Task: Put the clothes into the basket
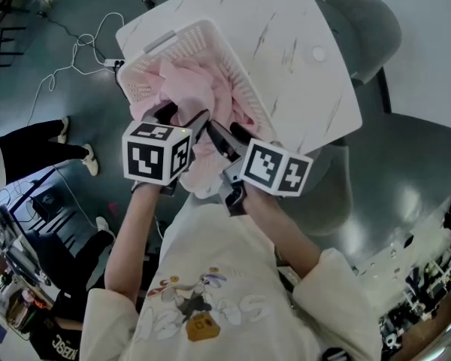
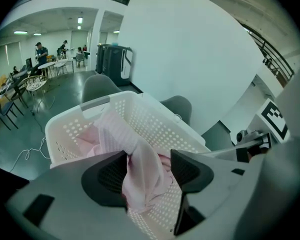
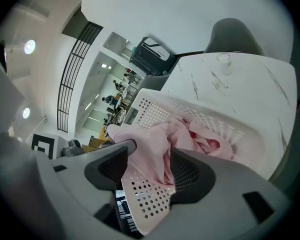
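At the basket [image 1: 246, 77] near rim on the desk [image 1: 301, 43], we see left gripper [image 2: 149, 171] and right gripper [image 3: 149, 166] fingers each pinching the pink cloth [image 1: 189, 89].

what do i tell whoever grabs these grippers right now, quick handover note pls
Left gripper: shut on a bunch of the pink garment.
Right gripper: shut on the same pink cloth, close beside the left one.
Things: the white basket sits at the near edge of the marble table. Most of the garment lies inside it, and one part hangs over the near rim towards you.
Done: the garment is mostly in the basket.
Left: probably lift the hanging part over the rim into the basket, then open both jaws and pull back.
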Demonstrator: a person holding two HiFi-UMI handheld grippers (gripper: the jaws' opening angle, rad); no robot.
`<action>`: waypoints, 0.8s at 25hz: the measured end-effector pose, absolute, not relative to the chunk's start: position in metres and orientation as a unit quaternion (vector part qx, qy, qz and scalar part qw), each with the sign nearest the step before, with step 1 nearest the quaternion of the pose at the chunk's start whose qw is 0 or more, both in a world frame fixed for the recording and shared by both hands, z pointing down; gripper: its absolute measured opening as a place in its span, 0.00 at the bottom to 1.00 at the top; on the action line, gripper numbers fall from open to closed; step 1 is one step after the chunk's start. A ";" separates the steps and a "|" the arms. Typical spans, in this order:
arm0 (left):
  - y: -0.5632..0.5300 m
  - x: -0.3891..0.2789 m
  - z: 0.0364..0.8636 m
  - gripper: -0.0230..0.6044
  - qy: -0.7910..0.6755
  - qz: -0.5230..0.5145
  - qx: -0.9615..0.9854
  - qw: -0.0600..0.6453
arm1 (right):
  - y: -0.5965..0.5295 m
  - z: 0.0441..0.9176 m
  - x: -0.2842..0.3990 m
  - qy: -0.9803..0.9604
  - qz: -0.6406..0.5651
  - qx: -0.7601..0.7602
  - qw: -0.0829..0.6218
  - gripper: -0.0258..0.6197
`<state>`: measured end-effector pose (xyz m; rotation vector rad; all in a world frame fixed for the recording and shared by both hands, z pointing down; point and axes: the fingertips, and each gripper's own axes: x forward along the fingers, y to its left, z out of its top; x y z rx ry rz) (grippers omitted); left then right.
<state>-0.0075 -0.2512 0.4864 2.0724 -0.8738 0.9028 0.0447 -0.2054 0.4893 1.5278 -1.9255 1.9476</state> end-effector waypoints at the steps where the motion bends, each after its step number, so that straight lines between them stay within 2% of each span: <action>1: -0.253 -0.003 0.489 0.47 -0.331 0.343 0.801 0.362 | -0.207 0.489 0.048 -0.612 0.619 0.491 0.005 0.46; 3: -0.254 0.004 0.498 0.47 -0.320 0.339 0.799 0.381 | -0.209 0.490 0.054 -0.611 0.617 0.497 0.011 0.45; 9: -0.253 0.002 0.491 0.47 -0.341 0.337 0.801 0.359 | -0.210 0.483 0.051 -0.625 0.619 0.477 0.005 0.45; 20: -0.220 -0.046 0.459 0.47 -0.384 0.294 0.795 0.367 | -0.202 0.456 0.017 -0.692 0.561 0.453 0.037 0.45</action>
